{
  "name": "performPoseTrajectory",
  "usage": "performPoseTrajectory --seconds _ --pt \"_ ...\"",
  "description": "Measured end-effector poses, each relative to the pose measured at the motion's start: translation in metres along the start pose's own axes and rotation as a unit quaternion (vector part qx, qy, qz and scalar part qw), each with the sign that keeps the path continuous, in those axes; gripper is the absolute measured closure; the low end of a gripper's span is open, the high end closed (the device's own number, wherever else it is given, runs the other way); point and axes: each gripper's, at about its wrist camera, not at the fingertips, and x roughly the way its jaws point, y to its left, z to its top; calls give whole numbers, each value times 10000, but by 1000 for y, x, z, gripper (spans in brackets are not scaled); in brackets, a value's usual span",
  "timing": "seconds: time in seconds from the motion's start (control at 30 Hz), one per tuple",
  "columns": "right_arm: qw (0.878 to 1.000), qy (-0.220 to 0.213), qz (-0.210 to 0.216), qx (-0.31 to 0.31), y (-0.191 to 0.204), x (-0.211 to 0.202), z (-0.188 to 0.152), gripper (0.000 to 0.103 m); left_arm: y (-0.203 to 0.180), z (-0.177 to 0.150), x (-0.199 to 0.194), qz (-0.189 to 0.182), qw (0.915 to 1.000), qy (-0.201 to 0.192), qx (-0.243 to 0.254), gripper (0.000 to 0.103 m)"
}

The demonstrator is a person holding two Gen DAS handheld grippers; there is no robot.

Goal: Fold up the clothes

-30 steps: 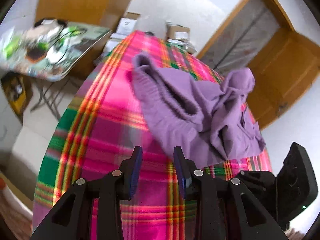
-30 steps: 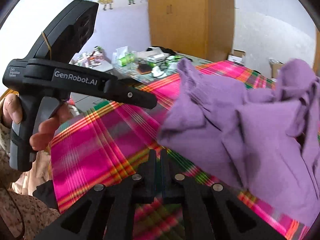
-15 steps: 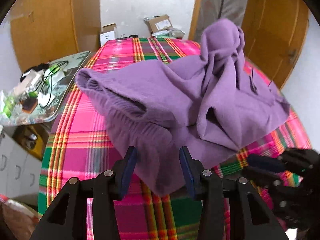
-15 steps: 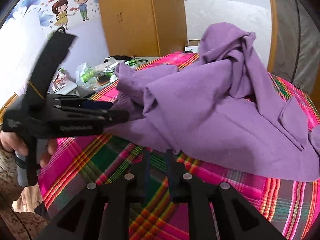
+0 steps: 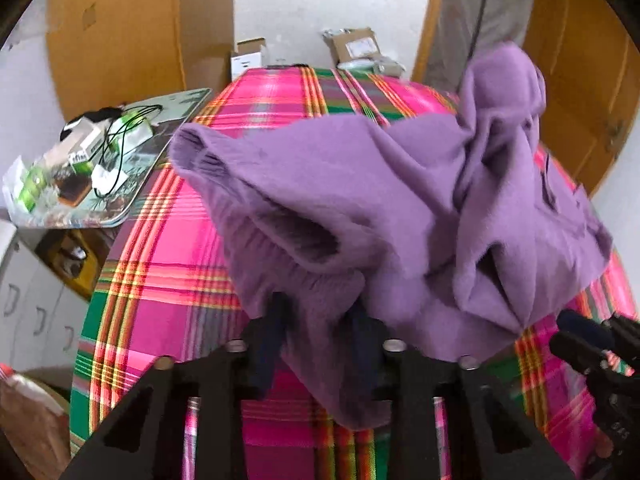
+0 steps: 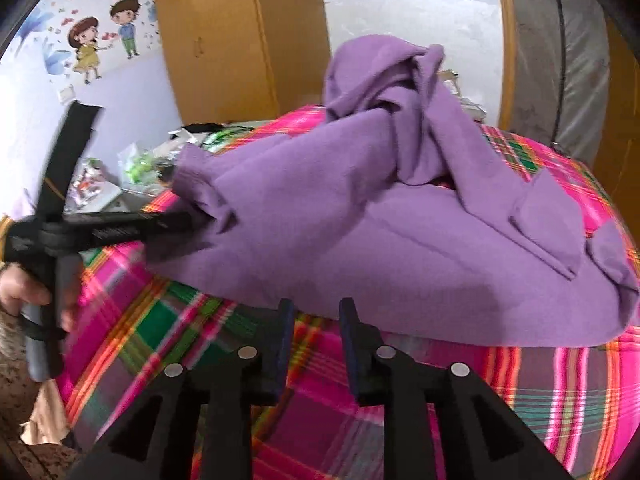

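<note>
Since a second ago both my hands have swung in toward the purple garment (image 5: 400, 208), which now fills the middle of each wrist view instead of sitting off to one side. It lies in a rumpled heap on the bench under a pink, green and yellow plaid cloth (image 5: 160, 280), with one bunched part standing up at its far end and a ribbed cuff or hem opening toward my left.

My left tongs (image 5: 318, 344) are closing, and the near edge of the garment hangs down between them; the pads look pressed into the fabric. From the right wrist I see the same left tongs (image 6: 200, 222) buried in the garment's left edge, with my hand (image 6: 24, 292) on the grip, blurred.

My right tongs (image 6: 314, 344) are opening and hold nothing; only plaid cloth shows between the pads, with the garment's near hem just beyond their tips. From the left wrist they (image 5: 576, 340) show just beside the garment's right corner.

Left of the garment, off the bench edge, a tray-like surface (image 5: 132, 200) carries cables, small boxes and green packets. Beyond the garment stand cardboard boxes (image 5: 352, 46) against a white wall, a wooden cupboard (image 5: 116, 32) to their left and a wooden door (image 5: 580, 60) to their right. Cartoon wall stickers (image 6: 104, 36) show behind the cupboard in the right view.
</note>
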Motion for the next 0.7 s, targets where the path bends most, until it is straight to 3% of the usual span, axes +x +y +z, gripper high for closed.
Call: performPoseTrajectory --seconds 0.3,0.53,0.7 --pt "9979 287 -90 -569 12 22 9 65 40 6 -19 -107 9954 -435 -848 89" --pt "9938 460 -452 -908 26 42 15 64 55 -3 -20 -171 9919 -423 -1182 90" --pt "9942 485 -427 -856 21 43 17 67 62 -10 -18 -248 9902 -269 -1347 85"
